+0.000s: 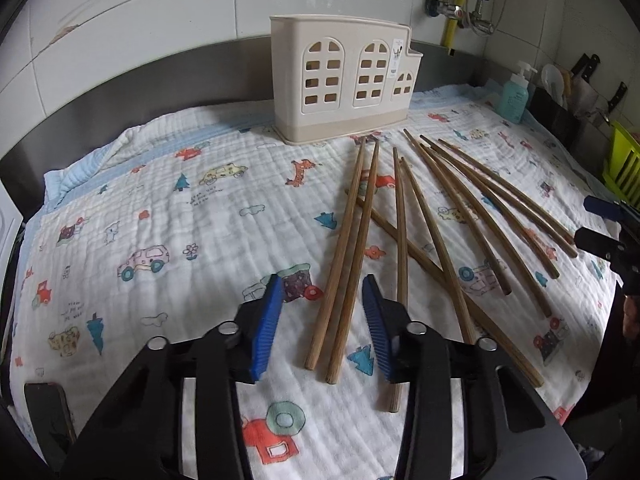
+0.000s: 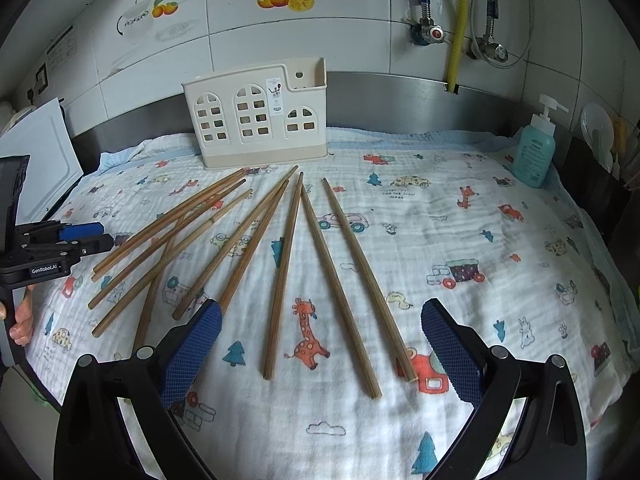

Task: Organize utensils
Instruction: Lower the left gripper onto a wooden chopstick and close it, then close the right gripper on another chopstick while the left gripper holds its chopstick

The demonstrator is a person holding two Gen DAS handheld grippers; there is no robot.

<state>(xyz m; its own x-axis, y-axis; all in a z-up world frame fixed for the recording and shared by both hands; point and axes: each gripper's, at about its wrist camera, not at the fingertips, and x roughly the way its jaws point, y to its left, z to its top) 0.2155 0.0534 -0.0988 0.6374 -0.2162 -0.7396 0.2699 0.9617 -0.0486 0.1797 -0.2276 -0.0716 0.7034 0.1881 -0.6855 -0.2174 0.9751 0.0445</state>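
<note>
Chopsticks (image 2: 280,276): wooden, about ten, fanned loose on the printed cloth, tips toward the holder, some crossing at the left of the fan.
Holder (image 2: 256,120): cream plastic utensil caddy with arched window cut-outs, upright at the back of the cloth, just beyond the chopstick tips, looks empty through the cut-outs.
Cloth (image 2: 440,216): white muslin with cartoon cars, giraffes and trees, spread over the bench.
Left gripper (image 1: 322,316): low over the near ends of the leftmost chopsticks; blue fingers (image 1: 264,328) at a narrow gap, two chopsticks lying between them, pads clear of the wood.
Right gripper (image 2: 320,344): above the right side of the fan; fingers (image 2: 192,352) spread wide, three chopsticks lying in the span between them, none touched.
Hand (image 2: 20,320): bare, on the left gripper's handle, at the left edge of the right wrist view.
Soap bottle (image 2: 534,152): teal pump bottle, at the right rear edge of the cloth, well apart from the chopsticks.
Wall (image 2: 320,20): white tile with fruit decals, pipes and valves at the right.
</note>
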